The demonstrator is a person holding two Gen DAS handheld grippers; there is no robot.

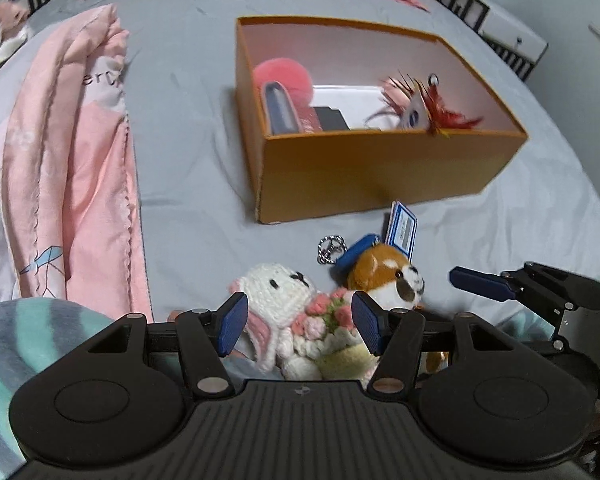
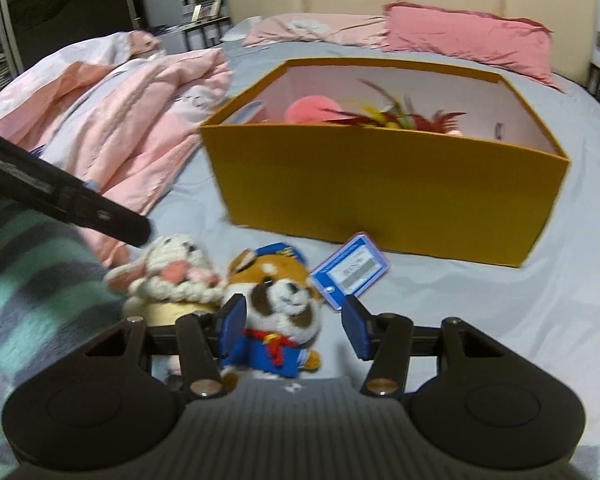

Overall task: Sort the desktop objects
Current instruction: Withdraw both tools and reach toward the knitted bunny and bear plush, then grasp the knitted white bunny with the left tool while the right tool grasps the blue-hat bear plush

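Observation:
A white crocheted bunny (image 1: pixel 284 292) holding pink flowers lies on the grey bed, between the open pads of my left gripper (image 1: pixel 298 326). Beside it lies a brown-and-white plush dog (image 1: pixel 392 276) with a blue cap, a keychain and a blue tag (image 1: pixel 402 230). In the right wrist view the dog (image 2: pixel 280 304) sits between the open pads of my right gripper (image 2: pixel 294 328), with the bunny (image 2: pixel 172 272) to its left. The orange box (image 1: pixel 380 172) stands beyond, holding a pink pom-pom (image 1: pixel 284 78), a feathered toy (image 1: pixel 428 100) and small items. The box also shows in the right wrist view (image 2: pixel 380 184).
A pink quilt (image 1: pixel 72 160) lies bunched at the left of the bed. Pink pillows (image 2: pixel 460 36) rest against the headboard. A teal striped blanket (image 2: pixel 32 280) covers the near left. My right gripper's finger (image 1: pixel 480 284) shows at the right of the left wrist view.

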